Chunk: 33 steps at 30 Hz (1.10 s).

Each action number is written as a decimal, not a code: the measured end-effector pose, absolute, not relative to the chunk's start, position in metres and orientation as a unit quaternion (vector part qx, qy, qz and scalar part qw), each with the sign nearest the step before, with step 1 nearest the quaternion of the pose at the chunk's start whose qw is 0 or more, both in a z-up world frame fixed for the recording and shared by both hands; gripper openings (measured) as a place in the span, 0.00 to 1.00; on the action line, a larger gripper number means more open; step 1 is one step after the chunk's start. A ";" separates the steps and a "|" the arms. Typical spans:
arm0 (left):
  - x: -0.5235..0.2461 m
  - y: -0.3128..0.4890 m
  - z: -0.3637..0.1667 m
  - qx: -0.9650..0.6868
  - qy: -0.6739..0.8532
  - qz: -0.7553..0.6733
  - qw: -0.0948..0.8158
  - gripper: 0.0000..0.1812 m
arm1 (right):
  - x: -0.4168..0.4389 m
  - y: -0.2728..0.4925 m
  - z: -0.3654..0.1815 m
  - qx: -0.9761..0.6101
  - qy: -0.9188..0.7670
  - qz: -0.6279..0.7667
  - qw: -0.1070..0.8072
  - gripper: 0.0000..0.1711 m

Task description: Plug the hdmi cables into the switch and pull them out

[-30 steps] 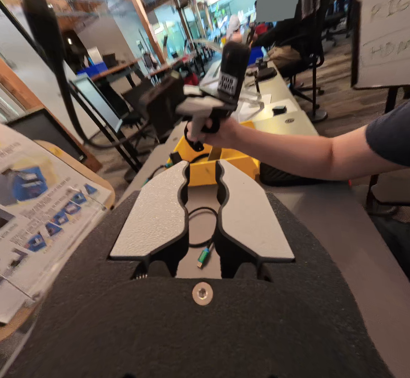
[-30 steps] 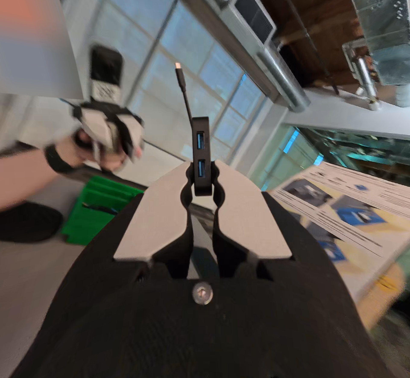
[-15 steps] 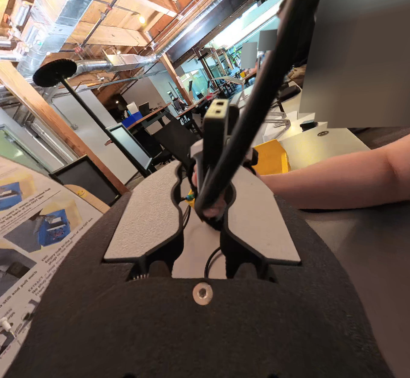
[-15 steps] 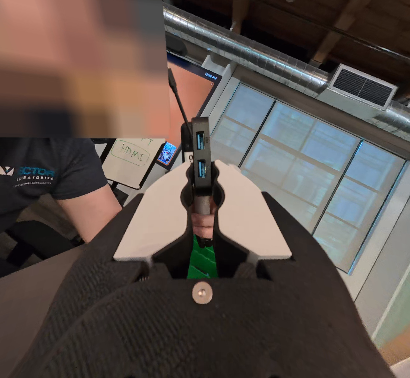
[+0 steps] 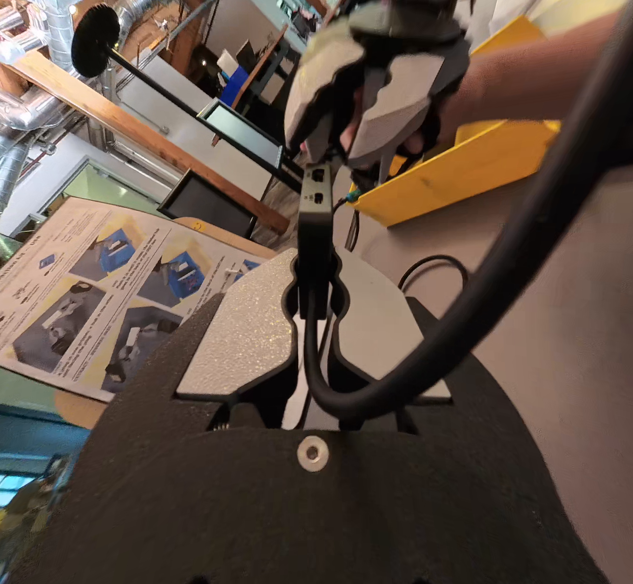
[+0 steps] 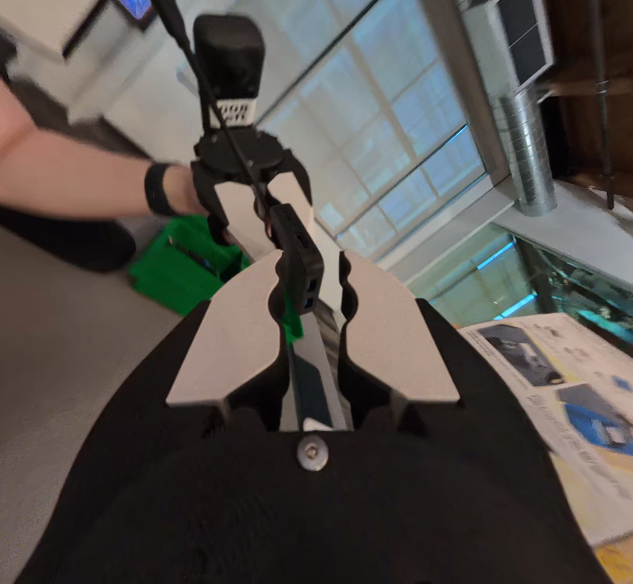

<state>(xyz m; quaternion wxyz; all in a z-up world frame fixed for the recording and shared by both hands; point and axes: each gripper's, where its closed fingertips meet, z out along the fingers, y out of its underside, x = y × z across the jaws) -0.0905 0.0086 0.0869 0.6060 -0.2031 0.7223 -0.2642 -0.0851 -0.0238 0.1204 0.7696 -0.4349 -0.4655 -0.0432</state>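
In the left wrist view my left gripper is shut on one end of the black switch, which stands up between the pads. The switch's thick black cable loops out from between the fingers and up to the right. My right gripper hangs open just above the switch's far end. In the right wrist view my right gripper is open. The switch lies between its fingers against the left one, with a clear gap to the right one. The left gripper clamps the far end.
A yellow bin stands on the grey table, with a thin black cable lying in front of it. A green bin sits behind the left gripper. A printed poster lies at the table's side. My hands' fingertips stand some 5 centimeters from each other.
The right gripper held the switch and has opened, letting it go. The left gripper came up around the switch's cable end and closed on it. Both views swung.
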 end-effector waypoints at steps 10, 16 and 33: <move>-0.083 0.008 0.061 -0.197 0.762 -0.222 0.575 0.08 | -0.082 0.002 0.073 -0.536 -0.543 -0.220 0.607 0.09; -0.083 -0.003 0.061 -0.181 0.761 -0.264 0.564 0.09 | -0.086 -0.005 0.071 -0.520 -0.554 -0.158 0.630 0.08; -0.095 0.043 0.079 -0.187 0.729 -0.185 0.632 0.08 | -0.058 0.007 0.073 -0.593 -0.452 -0.095 0.660 0.16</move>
